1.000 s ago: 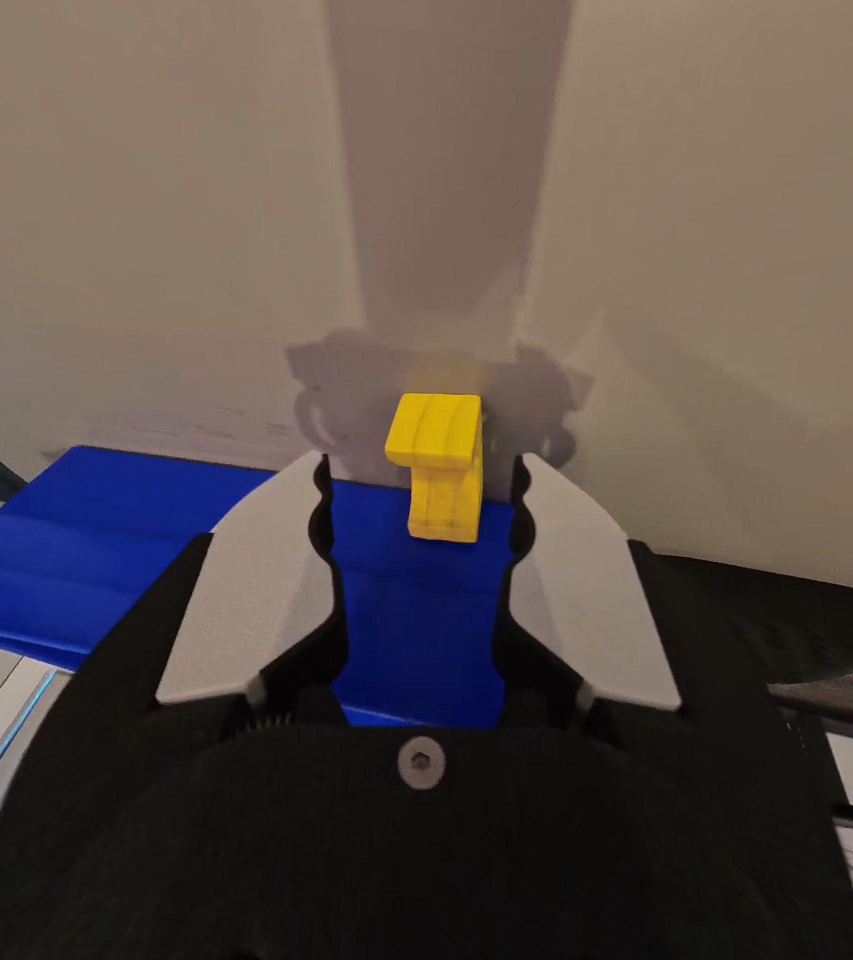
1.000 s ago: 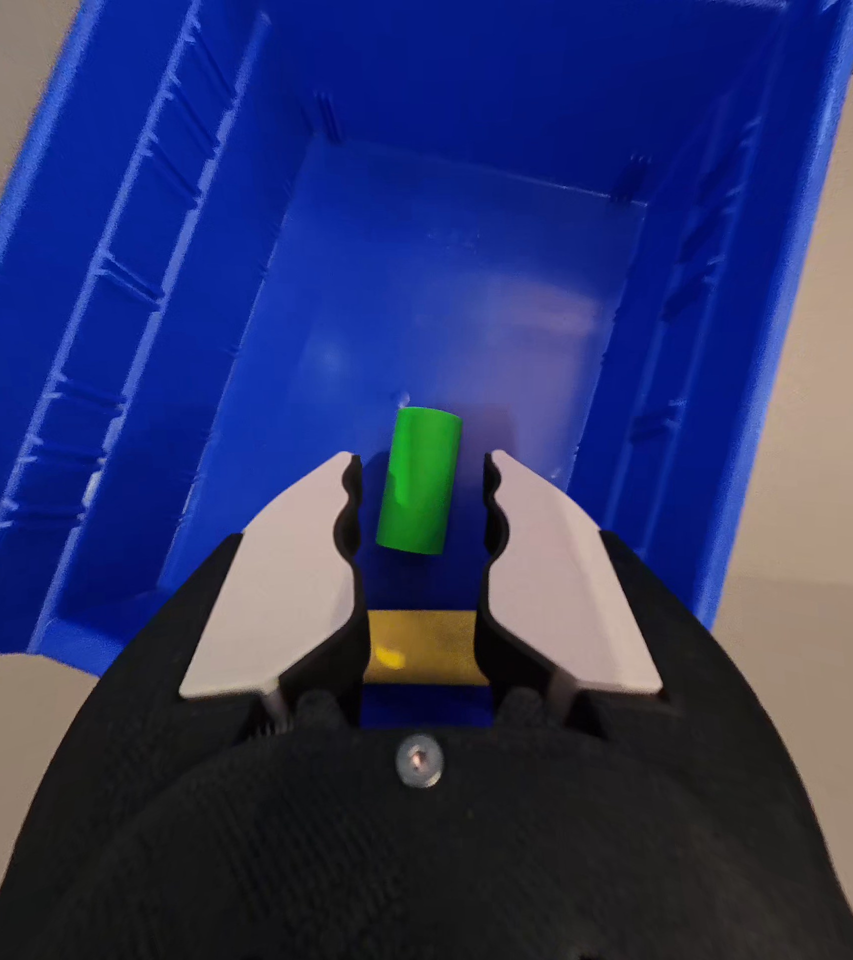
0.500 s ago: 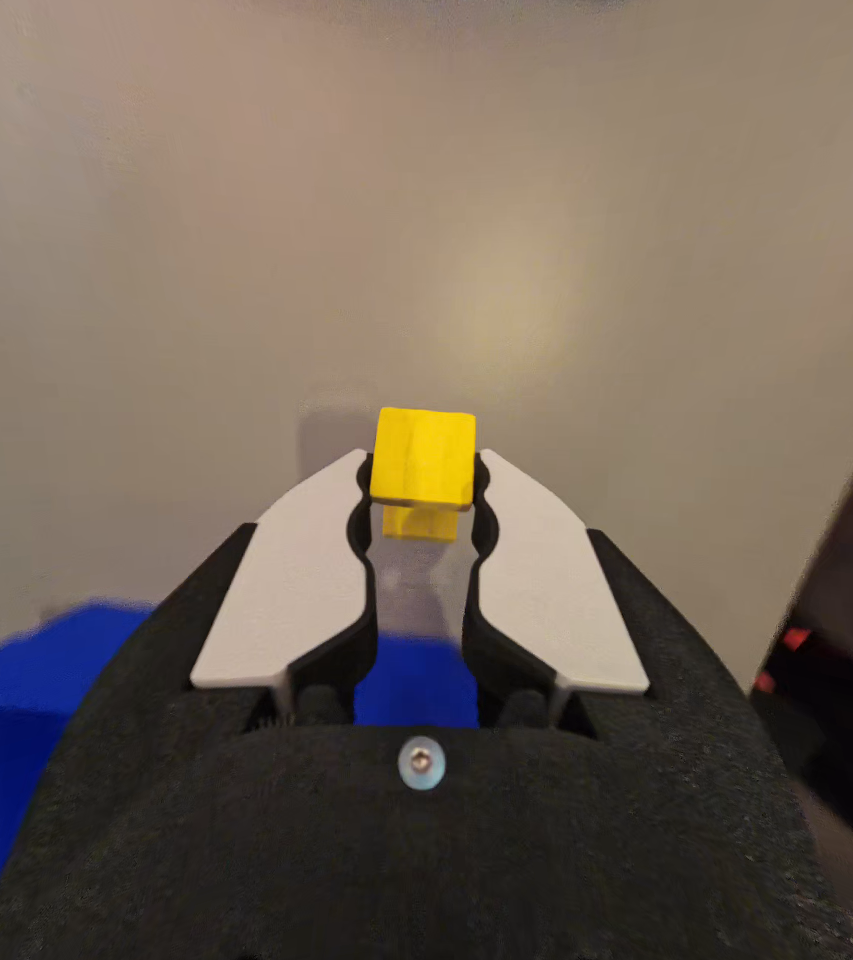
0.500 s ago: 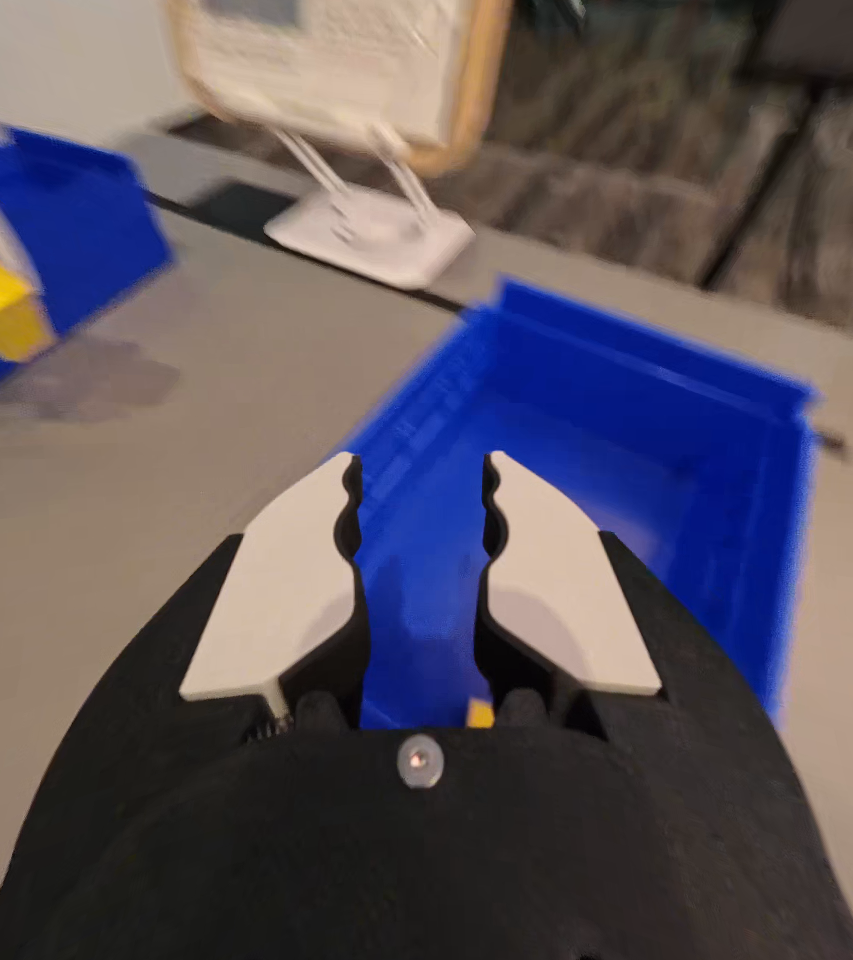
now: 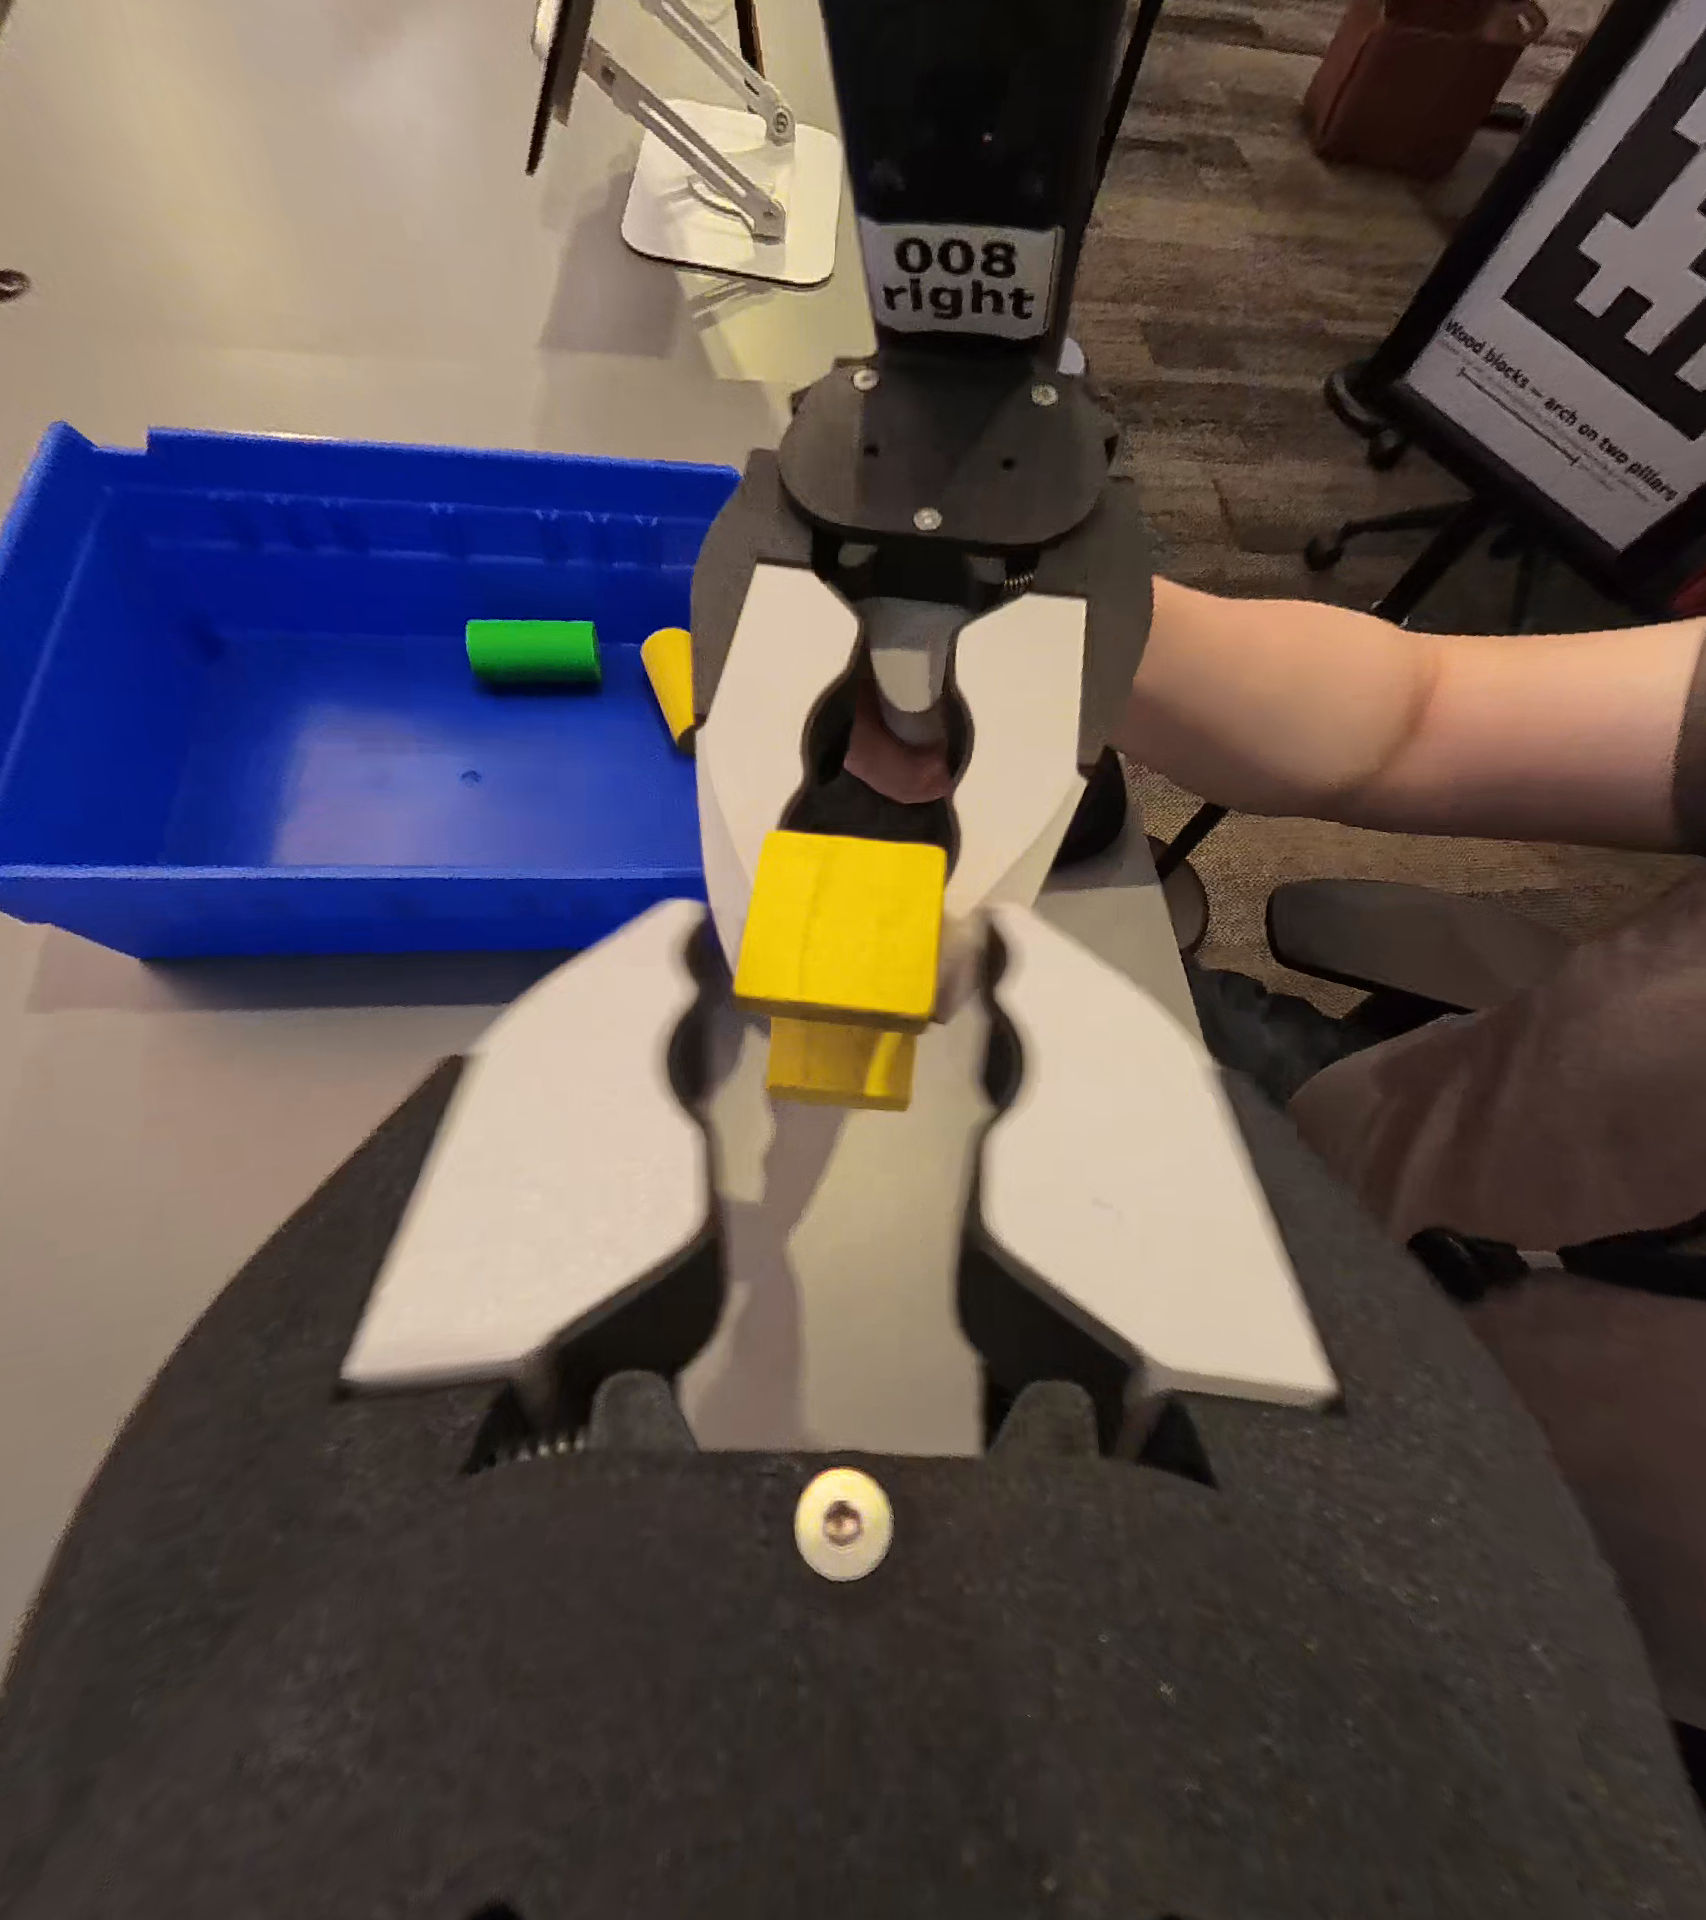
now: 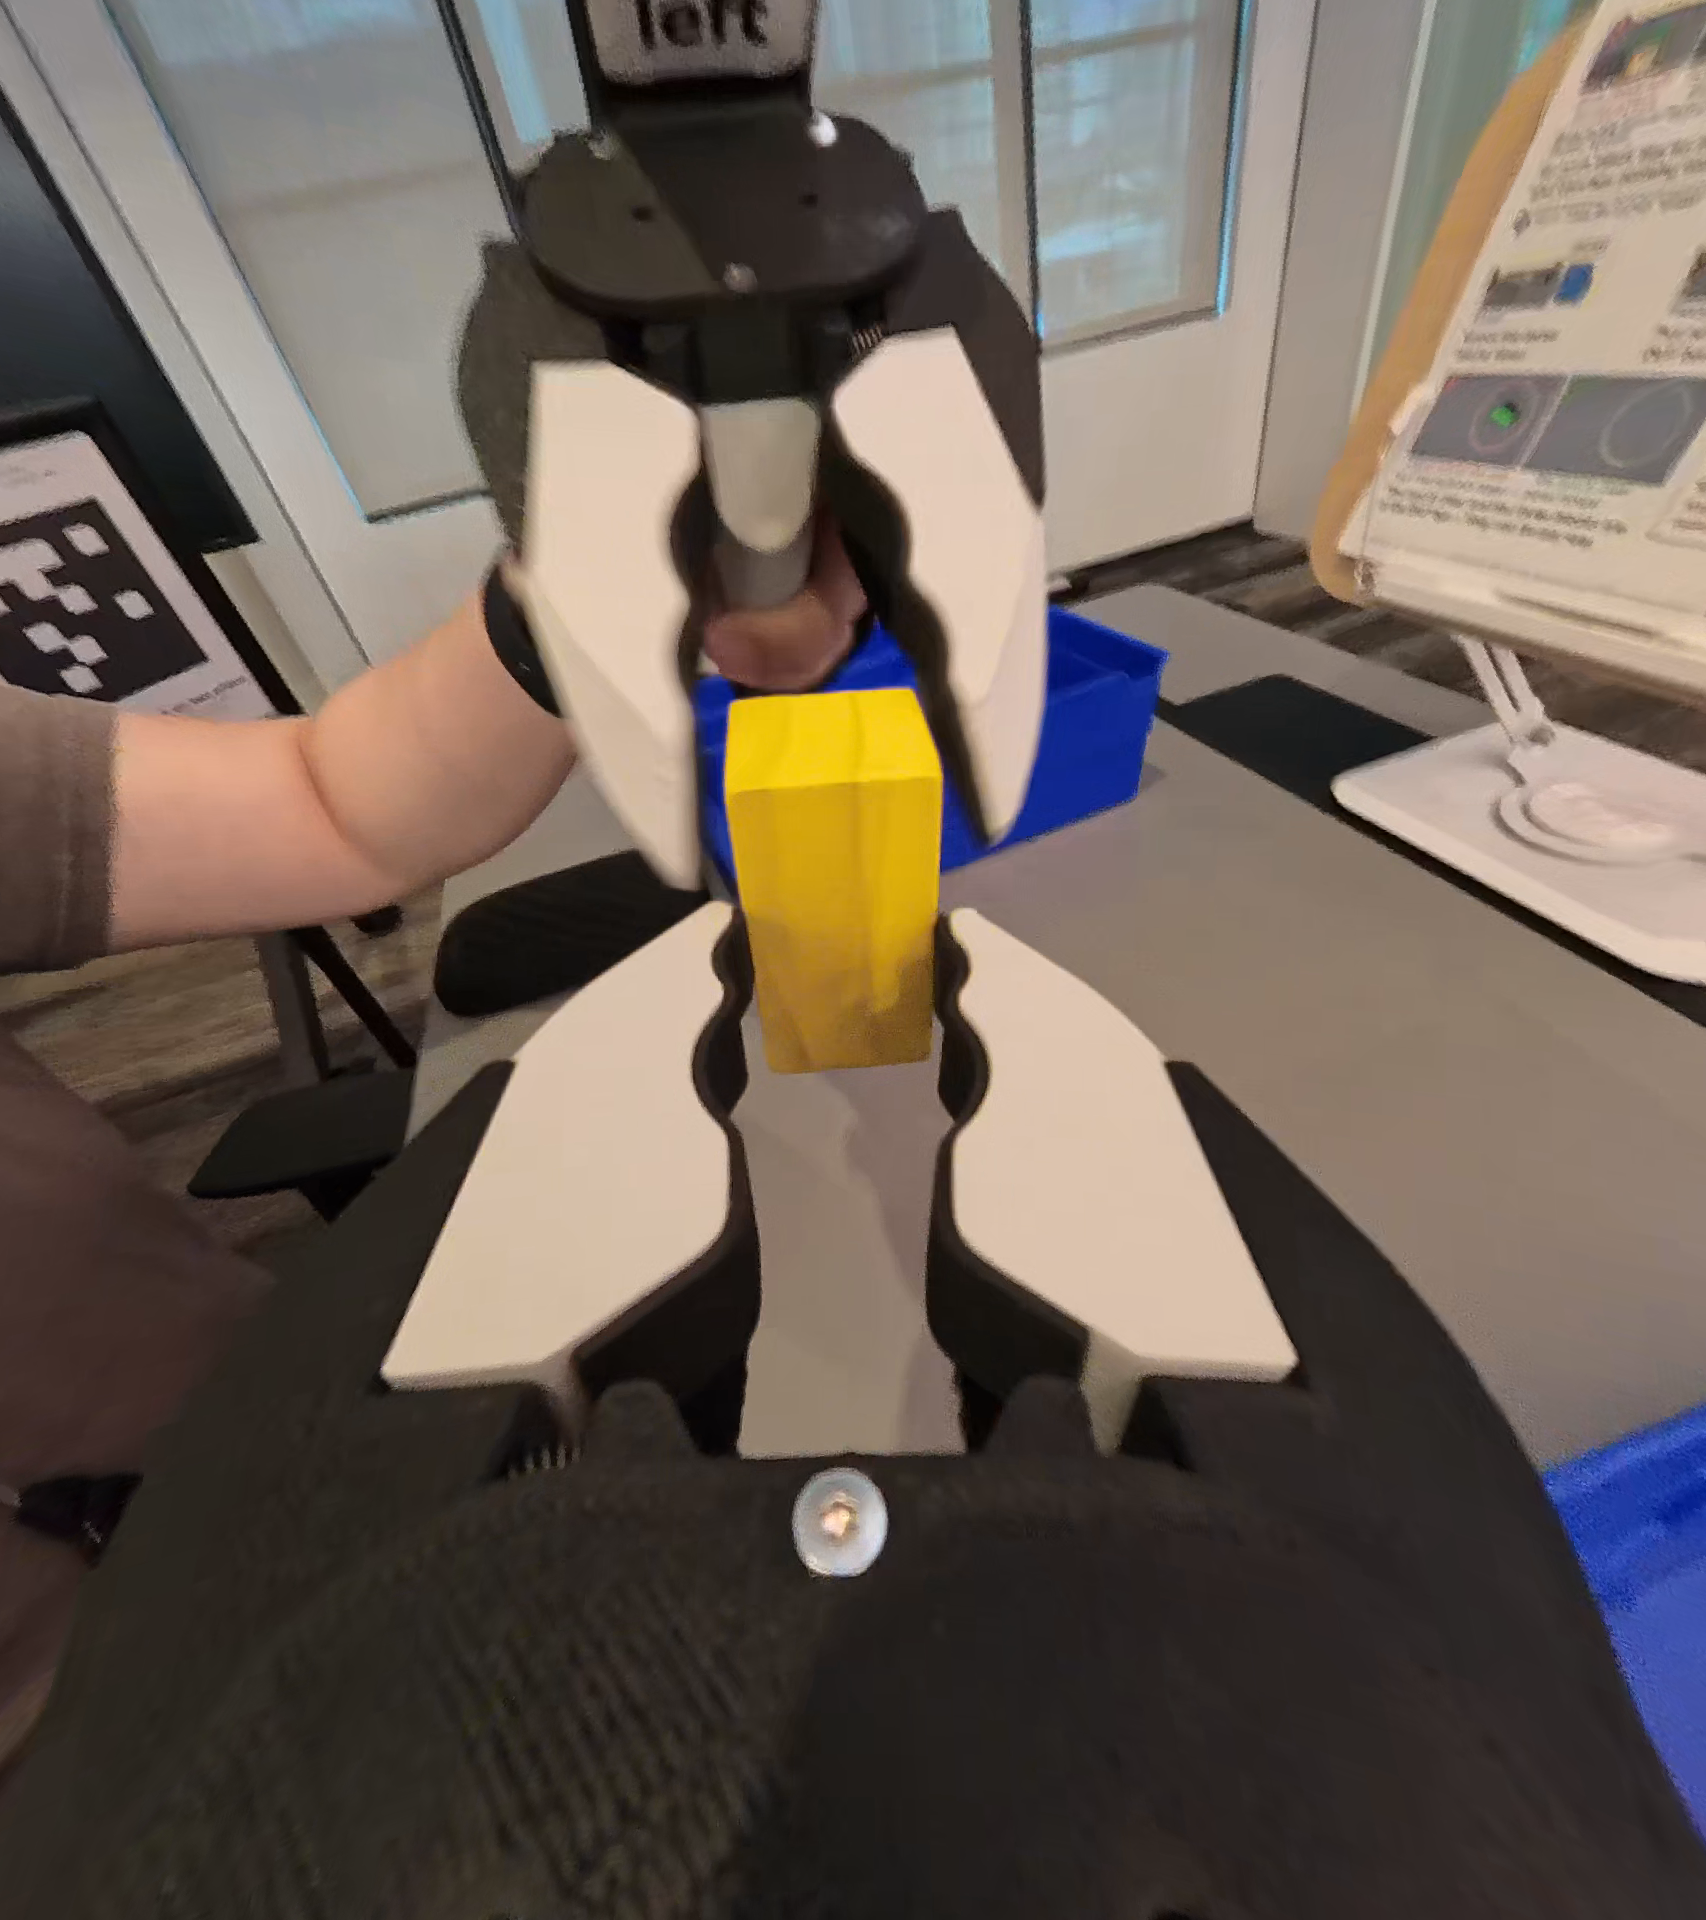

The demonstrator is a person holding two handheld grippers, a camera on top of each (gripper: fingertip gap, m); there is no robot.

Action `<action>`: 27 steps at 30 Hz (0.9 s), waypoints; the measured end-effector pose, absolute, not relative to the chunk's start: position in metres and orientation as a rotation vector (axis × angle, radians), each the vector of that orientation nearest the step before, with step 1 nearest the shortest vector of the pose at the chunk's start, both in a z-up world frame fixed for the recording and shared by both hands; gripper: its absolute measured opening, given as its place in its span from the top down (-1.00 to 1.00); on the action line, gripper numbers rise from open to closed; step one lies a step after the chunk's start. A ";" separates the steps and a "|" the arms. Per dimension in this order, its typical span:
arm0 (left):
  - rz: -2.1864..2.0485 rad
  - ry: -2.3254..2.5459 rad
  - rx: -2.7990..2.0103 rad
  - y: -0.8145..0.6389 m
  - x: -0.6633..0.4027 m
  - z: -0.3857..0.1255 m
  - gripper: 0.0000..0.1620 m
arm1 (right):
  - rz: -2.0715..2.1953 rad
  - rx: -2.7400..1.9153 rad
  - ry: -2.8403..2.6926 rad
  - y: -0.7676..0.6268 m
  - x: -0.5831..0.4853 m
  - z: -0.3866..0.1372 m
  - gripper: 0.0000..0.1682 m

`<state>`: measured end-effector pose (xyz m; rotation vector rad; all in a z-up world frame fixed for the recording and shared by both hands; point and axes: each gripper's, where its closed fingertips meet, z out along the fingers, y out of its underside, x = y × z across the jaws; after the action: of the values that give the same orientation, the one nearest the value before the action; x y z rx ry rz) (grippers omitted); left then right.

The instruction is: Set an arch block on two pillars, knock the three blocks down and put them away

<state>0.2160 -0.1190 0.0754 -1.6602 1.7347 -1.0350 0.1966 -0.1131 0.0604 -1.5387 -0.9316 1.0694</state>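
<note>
Left wrist view: your left gripper point(image 5: 844, 940) jaws spread, just clear of the yellow arch block point(image 5: 833, 920). Your right gripper point(image 6: 841, 925) pinches it, held off the table point(image 5: 205, 1143).

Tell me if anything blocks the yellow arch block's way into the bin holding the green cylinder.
Nothing visible does. Only bare table lies between the yellow arch block and the blue bin; the green cylinder leaves floor free.

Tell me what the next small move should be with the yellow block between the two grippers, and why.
Probably draw the left gripper straight back. Its jaws look parted around the yellow block, while the right gripper seems closed on it. So the handover looks done, and the blue bin awaits.
</note>
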 end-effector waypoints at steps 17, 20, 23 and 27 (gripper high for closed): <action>-1.138 1.243 -1.574 -0.088 0.089 0.098 -0.09 | 0.270 -2.714 -0.456 -0.003 0.399 -0.124 0.55; -1.134 1.162 -1.518 -0.086 0.063 0.104 -0.01 | 0.272 -2.612 -0.452 0.001 0.399 -0.102 0.52; -1.027 1.096 -1.469 -0.081 0.026 0.119 -0.03 | 0.229 -2.458 -0.518 0.001 0.406 -0.057 0.52; -0.763 0.900 -1.447 -0.053 -0.037 0.133 0.07 | 0.016 -2.410 -0.441 0.006 0.455 -0.019 0.44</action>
<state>-0.0374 -0.0527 0.1328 -1.4465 0.9002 -0.7628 0.4545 0.0063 -0.0185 -2.4096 -0.4411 0.0155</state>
